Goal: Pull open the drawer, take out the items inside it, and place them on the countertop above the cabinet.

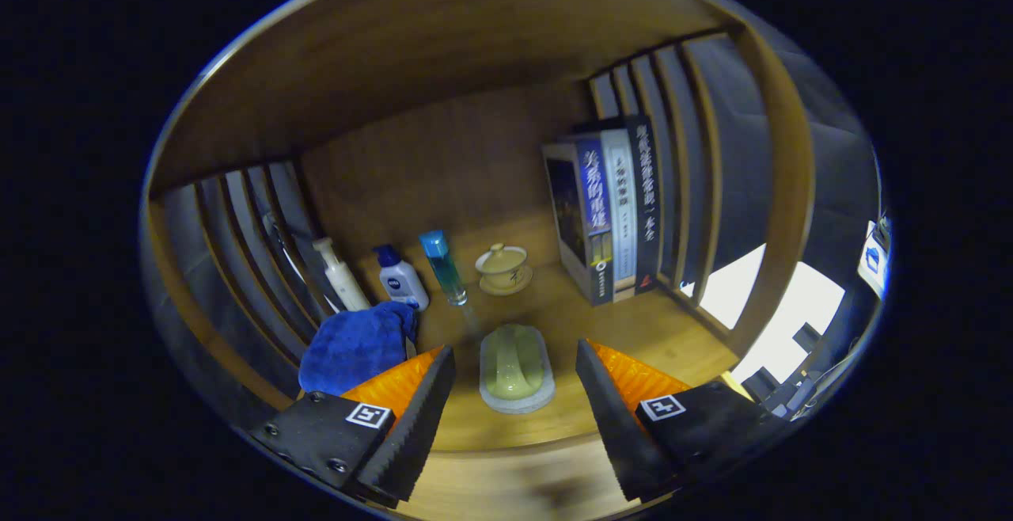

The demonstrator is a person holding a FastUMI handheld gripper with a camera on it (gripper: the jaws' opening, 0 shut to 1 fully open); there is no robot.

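On the countertop (554,323), the gripper (514,394) hovers wide open around the soap dish (516,366); a careless retreat could knock it off.

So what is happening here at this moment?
A person's hand-held gripper hangs open above a wooden countertop. A pale green soap-shaped item on a white dish lies between its fingers, untouched. Beyond stand a blue cloth, a white pump bottle, a white blue-capped bottle, a clear blue bottle, a lidded cup and books.
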